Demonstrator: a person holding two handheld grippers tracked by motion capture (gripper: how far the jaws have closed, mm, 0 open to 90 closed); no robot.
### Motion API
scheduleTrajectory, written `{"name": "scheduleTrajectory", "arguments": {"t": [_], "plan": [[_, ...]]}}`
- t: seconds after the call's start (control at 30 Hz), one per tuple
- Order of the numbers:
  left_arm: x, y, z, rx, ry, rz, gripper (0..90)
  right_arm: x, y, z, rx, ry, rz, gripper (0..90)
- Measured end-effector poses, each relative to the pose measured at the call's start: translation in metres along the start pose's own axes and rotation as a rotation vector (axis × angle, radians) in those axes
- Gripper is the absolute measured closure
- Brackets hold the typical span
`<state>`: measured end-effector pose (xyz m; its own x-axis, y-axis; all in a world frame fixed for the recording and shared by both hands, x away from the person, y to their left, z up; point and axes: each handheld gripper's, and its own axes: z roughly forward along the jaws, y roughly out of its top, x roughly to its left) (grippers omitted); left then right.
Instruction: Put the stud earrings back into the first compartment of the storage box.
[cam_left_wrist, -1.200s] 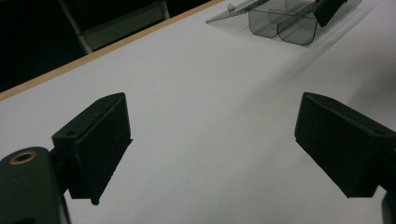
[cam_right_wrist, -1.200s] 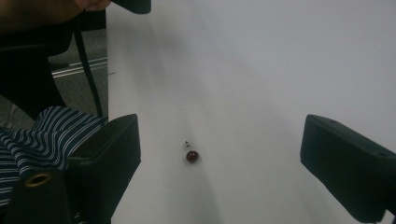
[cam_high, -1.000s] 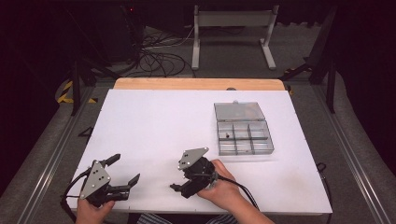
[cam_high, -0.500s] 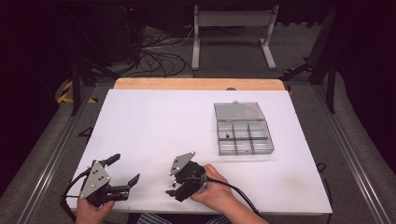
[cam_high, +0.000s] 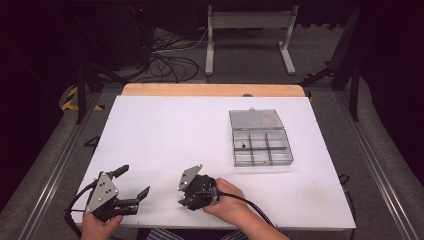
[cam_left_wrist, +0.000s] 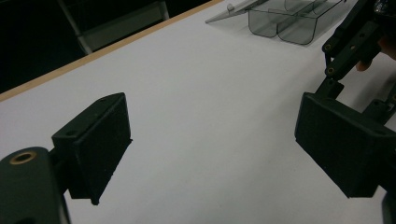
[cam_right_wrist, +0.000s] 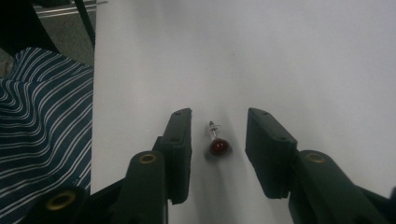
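White bench (cam_high: 200, 125) with a wooden far edge, dark floor and cables beyond. Near its front edge, the right gripper (cam_right_wrist: 218, 135) has its 2 jaws apart, straddling a small red-headed pin (cam_right_wrist: 217, 143) lying on the bench, not touching it. Left gripper (cam_high: 131, 187), near left, jaws wide apart, empty. Clear compartment box (cam_high: 260, 140) sits far right, lid open.

Tiny bit (cam_high: 242, 146) in organizer (cam_high: 260, 142), unidentifiable
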<state>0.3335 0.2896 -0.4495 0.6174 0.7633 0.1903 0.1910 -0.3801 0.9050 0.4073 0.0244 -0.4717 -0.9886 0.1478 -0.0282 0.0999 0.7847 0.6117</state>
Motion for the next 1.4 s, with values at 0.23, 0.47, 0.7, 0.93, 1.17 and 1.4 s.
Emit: {"name": "scheduleTrajectory", "arguments": {"t": [0.23, 0.47, 0.7, 0.93, 1.17, 1.4], "plan": [[0.000, 0.000, 0.000, 0.000, 0.000, 0.001, 11.2, 0.000, 0.001, 0.005, 0.030, 0.007, -0.008, 78.0], [0.000, 0.000, 0.000, 0.000, 0.000, 0.002, 11.2, 0.001, 0.002, 0.006, 0.043, -0.002, -0.020, 79.8], [0.000, 0.000, 0.000, 0.002, 0.001, 0.002, 11.2, 0.002, 0.005, 0.001, 0.034, -0.011, -0.026, 79.8], [0.000, 0.000, 0.000, 0.001, 0.002, 0.001, 11.2, 0.001, 0.010, -0.015, 0.018, -0.036, -0.030, 79.8], [0.000, 0.000, 0.000, 0.003, 0.003, 0.002, 11.2, -0.002, 0.014, -0.033, -0.009, -0.066, -0.030, 79.8], [0.000, 0.000, 0.000, 0.004, 0.002, 0.000, 11.2, -0.009, 0.017, -0.052, -0.027, -0.101, -0.021, 79.8]]}}
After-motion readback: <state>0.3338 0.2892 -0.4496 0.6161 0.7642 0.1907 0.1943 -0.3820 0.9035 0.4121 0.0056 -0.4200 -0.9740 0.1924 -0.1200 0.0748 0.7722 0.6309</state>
